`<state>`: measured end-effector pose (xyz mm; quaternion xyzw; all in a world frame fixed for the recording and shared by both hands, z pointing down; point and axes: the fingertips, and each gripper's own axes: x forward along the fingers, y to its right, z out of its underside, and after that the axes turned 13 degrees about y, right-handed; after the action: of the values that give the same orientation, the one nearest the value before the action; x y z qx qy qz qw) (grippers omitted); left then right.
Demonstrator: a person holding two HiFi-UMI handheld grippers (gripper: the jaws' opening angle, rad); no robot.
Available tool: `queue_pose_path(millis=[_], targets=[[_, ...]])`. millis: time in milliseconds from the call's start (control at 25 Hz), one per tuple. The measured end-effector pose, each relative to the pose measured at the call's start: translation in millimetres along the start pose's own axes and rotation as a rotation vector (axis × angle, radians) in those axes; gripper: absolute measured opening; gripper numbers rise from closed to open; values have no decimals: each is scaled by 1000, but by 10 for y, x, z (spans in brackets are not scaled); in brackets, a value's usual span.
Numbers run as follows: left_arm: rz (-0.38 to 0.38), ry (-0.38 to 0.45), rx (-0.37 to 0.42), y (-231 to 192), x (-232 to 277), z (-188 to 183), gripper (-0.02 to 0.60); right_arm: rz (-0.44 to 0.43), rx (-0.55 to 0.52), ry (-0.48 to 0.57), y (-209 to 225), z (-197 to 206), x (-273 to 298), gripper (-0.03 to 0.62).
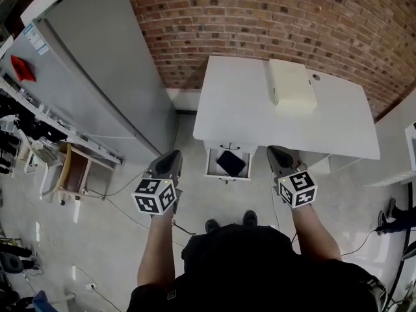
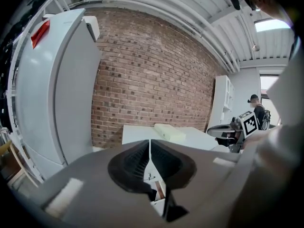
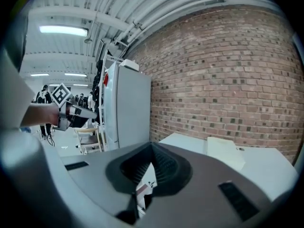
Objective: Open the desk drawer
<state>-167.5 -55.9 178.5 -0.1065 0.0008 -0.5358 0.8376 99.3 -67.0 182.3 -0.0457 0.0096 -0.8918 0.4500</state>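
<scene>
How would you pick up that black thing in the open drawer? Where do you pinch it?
Probably from straight above: the walls of the drawer block its sides. The black thing lies flat and skewed, so turn the jaws to match and pinch across its narrower width. The left gripper and right gripper are both shut, so one must open first.

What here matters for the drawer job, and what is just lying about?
Job: desk; drawer, pulled out; left tool, right tool, both shut, empty.
Lying about: cream box on desk; black item in drawer; grey refrigerator.
</scene>
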Motion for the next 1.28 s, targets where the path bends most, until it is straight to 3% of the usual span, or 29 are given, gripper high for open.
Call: queue_pose_path(millis=[280,520,1280], targets=[[-2,61,40,224,146,-433,18,-11,-14,118,315,-533,-102,12],[-7,94,65,263,186,-652,18,-46,-45,188,301,-841,-104,12],[-16,106,86,294,284,-672,15,-75,-19,202,343,-846,-28,12]])
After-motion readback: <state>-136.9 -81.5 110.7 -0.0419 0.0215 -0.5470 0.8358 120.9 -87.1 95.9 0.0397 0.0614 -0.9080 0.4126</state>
